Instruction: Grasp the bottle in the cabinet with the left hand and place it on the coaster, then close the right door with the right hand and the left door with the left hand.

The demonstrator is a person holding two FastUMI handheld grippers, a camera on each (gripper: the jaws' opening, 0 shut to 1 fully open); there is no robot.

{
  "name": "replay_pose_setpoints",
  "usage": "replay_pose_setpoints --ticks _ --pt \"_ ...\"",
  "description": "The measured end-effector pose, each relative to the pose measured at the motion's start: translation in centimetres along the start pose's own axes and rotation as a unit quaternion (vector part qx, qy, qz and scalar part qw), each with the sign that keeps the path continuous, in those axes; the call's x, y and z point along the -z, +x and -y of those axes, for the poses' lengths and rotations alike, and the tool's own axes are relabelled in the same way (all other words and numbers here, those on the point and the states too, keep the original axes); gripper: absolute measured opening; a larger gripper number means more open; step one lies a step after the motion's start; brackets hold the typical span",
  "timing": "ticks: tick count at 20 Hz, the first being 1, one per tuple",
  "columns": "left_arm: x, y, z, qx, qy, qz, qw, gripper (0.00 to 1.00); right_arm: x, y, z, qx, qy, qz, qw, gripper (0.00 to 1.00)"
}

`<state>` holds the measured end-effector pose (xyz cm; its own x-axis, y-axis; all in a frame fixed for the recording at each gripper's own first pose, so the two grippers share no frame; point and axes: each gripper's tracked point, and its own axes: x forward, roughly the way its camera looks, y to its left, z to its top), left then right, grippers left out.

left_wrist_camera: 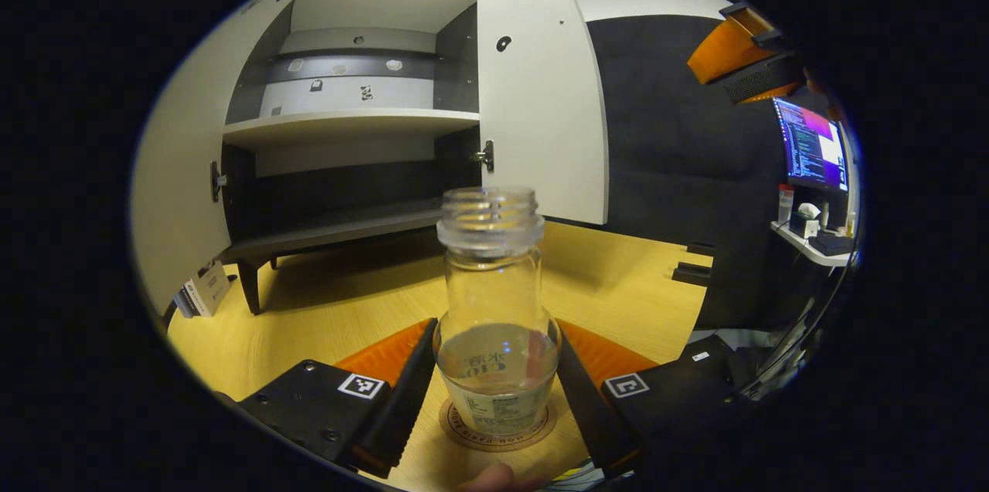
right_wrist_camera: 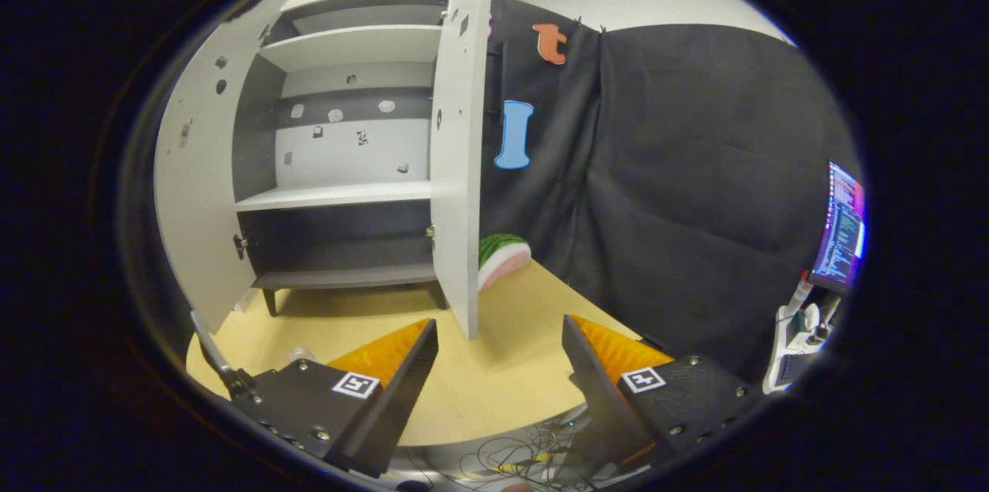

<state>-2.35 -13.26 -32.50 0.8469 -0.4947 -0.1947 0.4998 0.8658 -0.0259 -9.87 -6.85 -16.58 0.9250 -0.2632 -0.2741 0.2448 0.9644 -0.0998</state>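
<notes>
Clear ribbed-neck glass bottle (left_wrist_camera: 497,307) upright on round coaster (left_wrist_camera: 463,434), between barely parted left tongs (left_wrist_camera: 497,391).

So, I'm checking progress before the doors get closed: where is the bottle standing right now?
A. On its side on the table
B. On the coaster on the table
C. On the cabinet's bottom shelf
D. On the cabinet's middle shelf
B: in the left gripper view the bottle stands upright on the round coaster on the table, between the left hand-held gripper's fingers.

Left gripper (left_wrist_camera: 494,391) fingers (left_wrist_camera: 406,391) flank upright bottle (left_wrist_camera: 494,307) on coaster (left_wrist_camera: 498,438).
</notes>
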Motion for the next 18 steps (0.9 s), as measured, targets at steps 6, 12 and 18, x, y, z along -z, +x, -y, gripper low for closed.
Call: replay_pose_setpoints --ticks 6,12,18 --pt "-5.8 -1.5 0.9 0.021 -0.004 0.01 1.0 0.88 -2.1 -0.2 1.8 0.028 0.014 0.014 0.999 0.98" --pt "-12.6 -3.6 0.5 -0.01 0.025 0.032 0.999 0.95 -6.7 1.7 3.3 0.008 0.03 0.049 0.998 0.94" --pt "-18.2 -5.7 -0.3 -0.064 -0.002 0.035 0.997 0.98 -11.6 5.7 7.4 -0.009 0.042 0.077 0.996 0.98"
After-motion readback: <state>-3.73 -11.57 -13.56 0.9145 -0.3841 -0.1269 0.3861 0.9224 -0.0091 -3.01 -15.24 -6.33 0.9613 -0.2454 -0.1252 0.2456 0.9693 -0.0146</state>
